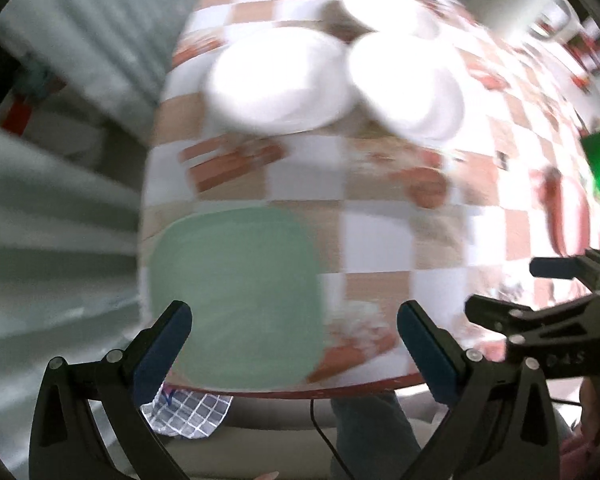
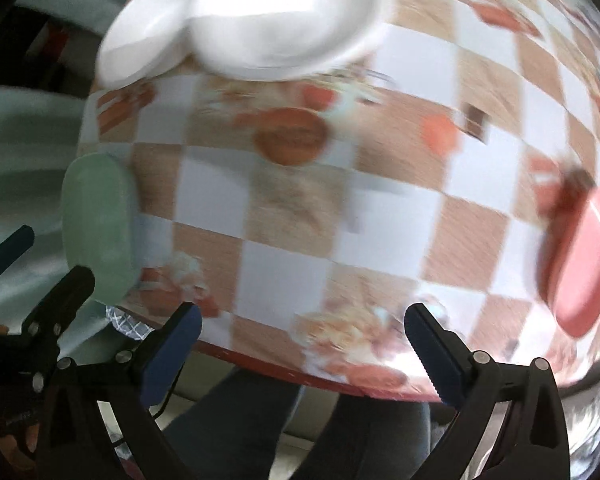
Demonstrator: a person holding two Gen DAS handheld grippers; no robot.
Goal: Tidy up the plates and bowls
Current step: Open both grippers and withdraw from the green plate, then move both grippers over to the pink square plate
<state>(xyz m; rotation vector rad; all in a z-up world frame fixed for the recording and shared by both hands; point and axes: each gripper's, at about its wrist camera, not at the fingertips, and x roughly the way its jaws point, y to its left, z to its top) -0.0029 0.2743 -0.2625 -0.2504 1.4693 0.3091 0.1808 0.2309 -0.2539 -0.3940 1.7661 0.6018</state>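
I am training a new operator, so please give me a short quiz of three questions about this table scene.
1. True or false: the left gripper holds the pale green rounded-square plate.
2. Which dish lies at the table's right side, by the right wrist view? A) red-pink plate B) blue bowl C) black tray
3. Fill in: the round white dishes stand at the ___ side of the checkered tablecloth.

Key
1. False: its jaws are open and empty above the near edge.
2. A
3. far. The right gripper is open too.
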